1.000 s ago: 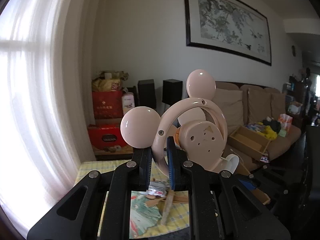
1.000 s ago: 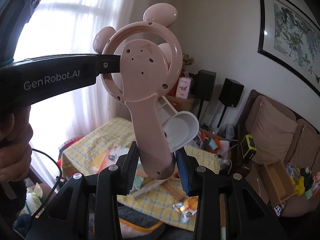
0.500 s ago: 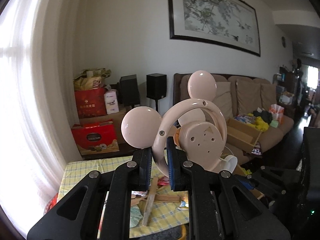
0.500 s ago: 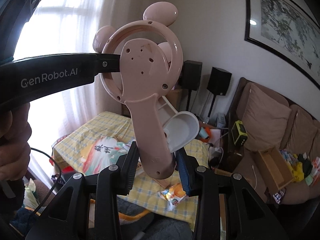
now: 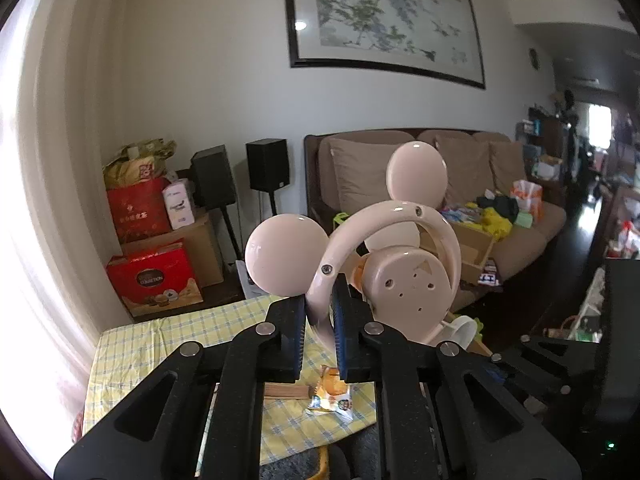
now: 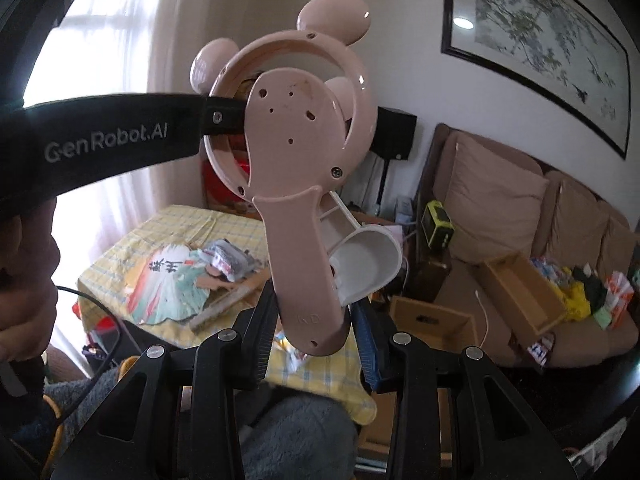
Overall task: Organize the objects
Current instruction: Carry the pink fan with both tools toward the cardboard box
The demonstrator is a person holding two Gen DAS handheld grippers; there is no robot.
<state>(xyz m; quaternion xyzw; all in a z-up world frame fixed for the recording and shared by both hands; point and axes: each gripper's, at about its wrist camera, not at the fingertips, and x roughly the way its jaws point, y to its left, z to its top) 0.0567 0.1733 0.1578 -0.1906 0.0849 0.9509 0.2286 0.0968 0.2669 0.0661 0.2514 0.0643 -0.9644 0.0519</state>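
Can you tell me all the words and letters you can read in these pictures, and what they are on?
"GenRobot.AI": white letters on the side of the left hand-held gripper, seen from the right wrist.
"KD": faint raised letters near the bottom of the pink fan handle.
Two big Chinese characters on the paper fan: too blurred to read surely.
Print on the red box: too blurred to read.

"GenRobot.AI" stands in pale letters on the left gripper's (image 6: 224, 116) black finger.
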